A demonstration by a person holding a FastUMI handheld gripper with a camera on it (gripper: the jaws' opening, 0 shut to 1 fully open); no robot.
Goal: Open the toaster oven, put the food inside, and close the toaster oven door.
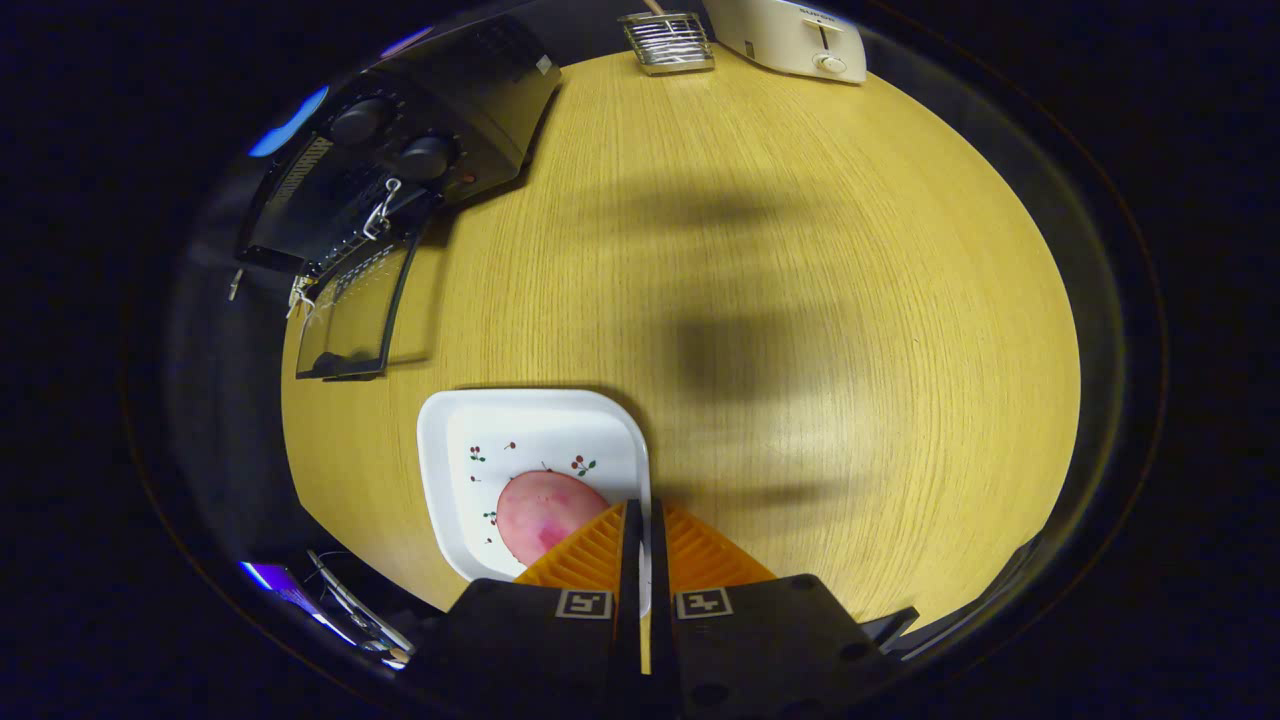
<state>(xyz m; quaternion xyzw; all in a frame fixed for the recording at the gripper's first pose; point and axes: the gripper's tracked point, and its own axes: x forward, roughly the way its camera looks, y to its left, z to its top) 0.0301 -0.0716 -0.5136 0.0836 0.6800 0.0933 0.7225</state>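
A white square plate (530, 425) with small cherry prints carries a pink rounded piece of food (545, 512). My gripper (643, 515) is shut on the plate's right rim, which shows as a thin white strip between the two fingers (600, 550). The food lies just left of them. Beyond the plate to the left stands the black toaster oven (440, 120), its glass door (350, 320) folded down open over the wooden table (800, 300).
A cream pop-up toaster (800, 35) and a small metal rack (665, 40) stand at the table's far edge. The table's left edge runs close by the oven door and the plate. Cables lie below that edge (350, 610).
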